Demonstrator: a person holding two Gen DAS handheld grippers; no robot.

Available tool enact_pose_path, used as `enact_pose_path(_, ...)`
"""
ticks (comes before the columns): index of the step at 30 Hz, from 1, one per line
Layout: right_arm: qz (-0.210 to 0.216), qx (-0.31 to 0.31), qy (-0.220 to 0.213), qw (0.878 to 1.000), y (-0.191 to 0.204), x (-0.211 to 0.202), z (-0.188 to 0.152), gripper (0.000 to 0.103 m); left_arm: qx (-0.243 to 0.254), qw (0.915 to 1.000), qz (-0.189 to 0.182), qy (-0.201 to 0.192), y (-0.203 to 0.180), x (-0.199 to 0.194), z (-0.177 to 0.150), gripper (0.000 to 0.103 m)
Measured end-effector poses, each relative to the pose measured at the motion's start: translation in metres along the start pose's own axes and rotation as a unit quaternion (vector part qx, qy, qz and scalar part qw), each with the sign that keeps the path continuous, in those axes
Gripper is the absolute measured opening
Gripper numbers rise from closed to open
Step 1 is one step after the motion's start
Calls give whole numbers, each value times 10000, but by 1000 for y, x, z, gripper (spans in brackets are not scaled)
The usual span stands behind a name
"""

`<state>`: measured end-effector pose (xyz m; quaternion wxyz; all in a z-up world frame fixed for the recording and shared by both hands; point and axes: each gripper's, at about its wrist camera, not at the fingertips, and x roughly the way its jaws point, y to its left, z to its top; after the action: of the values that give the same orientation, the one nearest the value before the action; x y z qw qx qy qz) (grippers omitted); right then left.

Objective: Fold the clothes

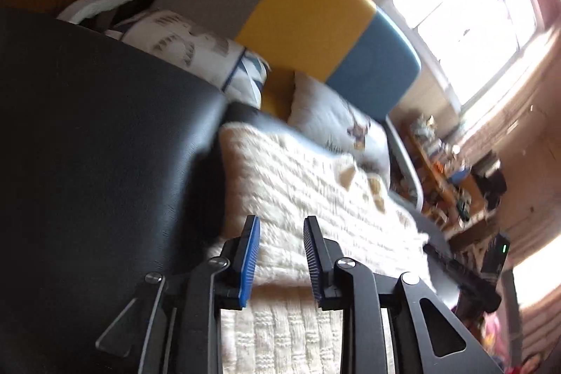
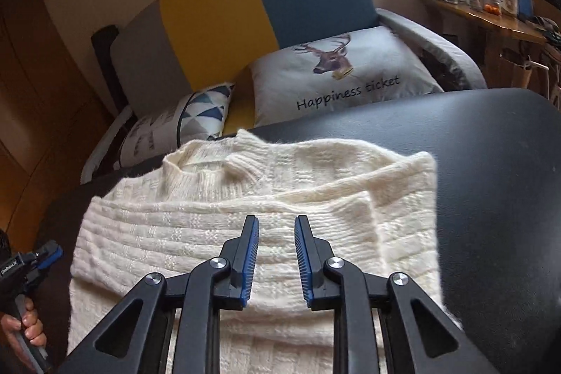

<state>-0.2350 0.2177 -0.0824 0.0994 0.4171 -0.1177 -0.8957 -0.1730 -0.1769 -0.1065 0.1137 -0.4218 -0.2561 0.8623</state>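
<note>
"Happiness ticket" is written in black on the white deer pillow, under the deer's head. Small white letters are printed on the left gripper, but they cannot be read.

Behind the far edge of the black padded surface stands a sofa whose backrest runs in grey, yellow and blue panels. A pale cushion printed with a deer head and the words "Happiness ticket" leans against the blue part. Just beside it, toward the grey end, lies a cushion with blue and grey triangles. At the right, a wooden shelf carries jars and small clutter. A bright window with pinkish curtains glares behind it.
</note>
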Motion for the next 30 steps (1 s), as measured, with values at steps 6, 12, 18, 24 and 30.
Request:
enact_pose_path(6, -160, 137, 38, 9998, -23, 21, -16, 18, 114, 9995, 131, 270, 4, 12, -14, 24)
enact_pose_path(12, 123, 186, -156, 9996, -30, 18, -24, 19, -452, 9987, -219, 85, 43, 7, 20, 35)
enact_pose_path(18, 463, 448, -212, 9977, -42, 18, -24, 19, -924, 9928, -562, 510, 63, 43, 55, 41)
enact_pose_path(24, 535, 511, -235, 9970, -44, 18, -24, 19, -1050, 9837, -1248, 760, 59, 70, 72, 42)
enact_pose_path(30, 519, 506, -256, 9970, -43, 17, -25, 19, 157, 9971, -749, 51, 13, 44, 75, 11)
